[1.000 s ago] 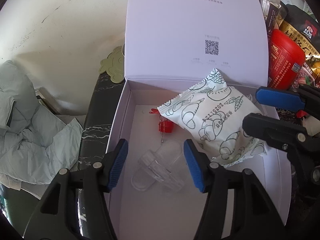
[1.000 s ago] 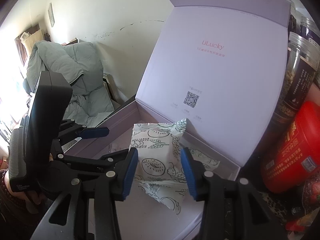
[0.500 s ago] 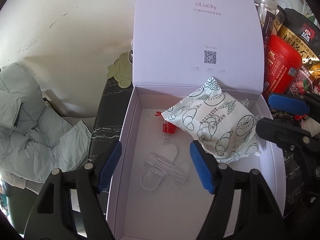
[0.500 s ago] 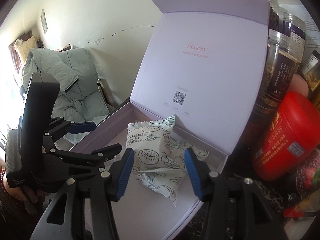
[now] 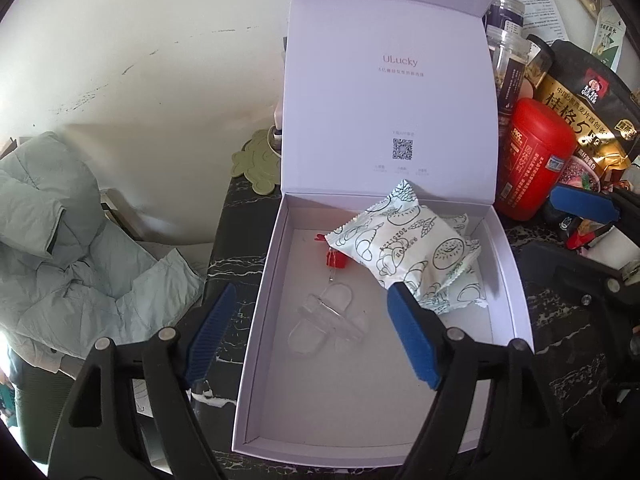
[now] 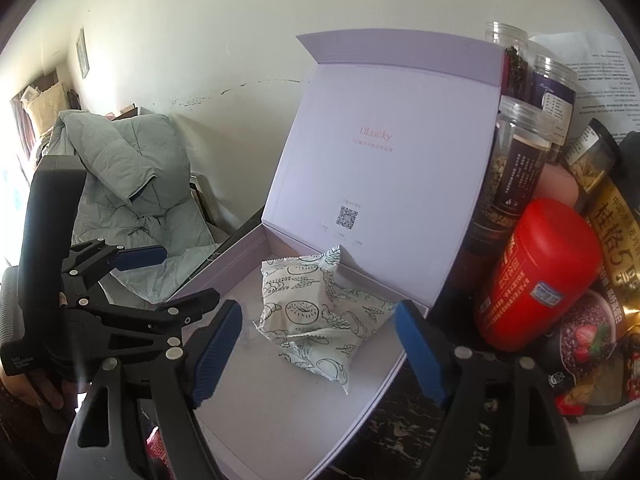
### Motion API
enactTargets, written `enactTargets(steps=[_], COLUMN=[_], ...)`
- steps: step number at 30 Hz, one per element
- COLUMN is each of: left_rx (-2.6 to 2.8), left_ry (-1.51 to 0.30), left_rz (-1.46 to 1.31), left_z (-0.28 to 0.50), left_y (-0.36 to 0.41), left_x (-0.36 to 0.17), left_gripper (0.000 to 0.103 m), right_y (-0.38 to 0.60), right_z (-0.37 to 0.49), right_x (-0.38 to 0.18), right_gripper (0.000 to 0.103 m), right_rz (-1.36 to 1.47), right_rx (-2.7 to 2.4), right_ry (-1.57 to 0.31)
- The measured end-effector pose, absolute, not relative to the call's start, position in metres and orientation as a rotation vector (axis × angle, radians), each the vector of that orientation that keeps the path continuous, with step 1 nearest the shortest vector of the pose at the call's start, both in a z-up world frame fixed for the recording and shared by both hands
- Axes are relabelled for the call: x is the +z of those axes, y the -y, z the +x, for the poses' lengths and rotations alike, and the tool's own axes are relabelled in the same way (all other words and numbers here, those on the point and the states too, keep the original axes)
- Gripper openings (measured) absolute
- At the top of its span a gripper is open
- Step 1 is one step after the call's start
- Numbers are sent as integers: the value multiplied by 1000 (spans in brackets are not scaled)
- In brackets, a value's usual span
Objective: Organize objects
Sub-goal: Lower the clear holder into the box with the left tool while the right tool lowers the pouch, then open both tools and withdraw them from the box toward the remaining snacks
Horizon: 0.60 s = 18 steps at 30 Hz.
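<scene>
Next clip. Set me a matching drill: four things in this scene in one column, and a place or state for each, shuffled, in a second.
Things:
1. snack packet
2. red canister
3. clear plastic piece
4. box lid

Places or states:
A. standing upright and open
B. outside the white box, on its right
C. on the box floor, left of centre
D. in the box, toward its back right

Pairs: 1-D, 2-B, 3-C, 4-A

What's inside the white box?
In the white box: two snack packets, one atop the other, a clear plastic piece, and a small red thing partly hidden under the packets.
</scene>
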<state>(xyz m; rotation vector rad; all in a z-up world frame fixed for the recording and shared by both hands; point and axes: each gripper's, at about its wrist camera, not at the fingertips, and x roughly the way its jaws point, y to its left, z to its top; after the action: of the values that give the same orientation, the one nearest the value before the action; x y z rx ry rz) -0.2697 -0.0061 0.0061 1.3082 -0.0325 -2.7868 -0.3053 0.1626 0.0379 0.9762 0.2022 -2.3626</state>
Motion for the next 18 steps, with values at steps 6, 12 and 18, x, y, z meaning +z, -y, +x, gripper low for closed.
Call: enactTargets(steps=[6, 12, 18], left_rx=[-2806, -2819, -2842], left_ry=[31, 48, 47], left_rz=[1257, 1209, 1157], left_z=[-248, -225, -199], left_y=[1, -4, -7], left_x=[31, 54, 78], left_gripper=[82, 83, 84], right_y=[-168, -175, -183], right_z=[-283, -259, -234], right_x=[61, 85, 105], right_gripper=[81, 82, 84], right_rz=[929, 888, 851], right_rx=[-2387, -2423, -2453], right_ry=[-214, -214, -213])
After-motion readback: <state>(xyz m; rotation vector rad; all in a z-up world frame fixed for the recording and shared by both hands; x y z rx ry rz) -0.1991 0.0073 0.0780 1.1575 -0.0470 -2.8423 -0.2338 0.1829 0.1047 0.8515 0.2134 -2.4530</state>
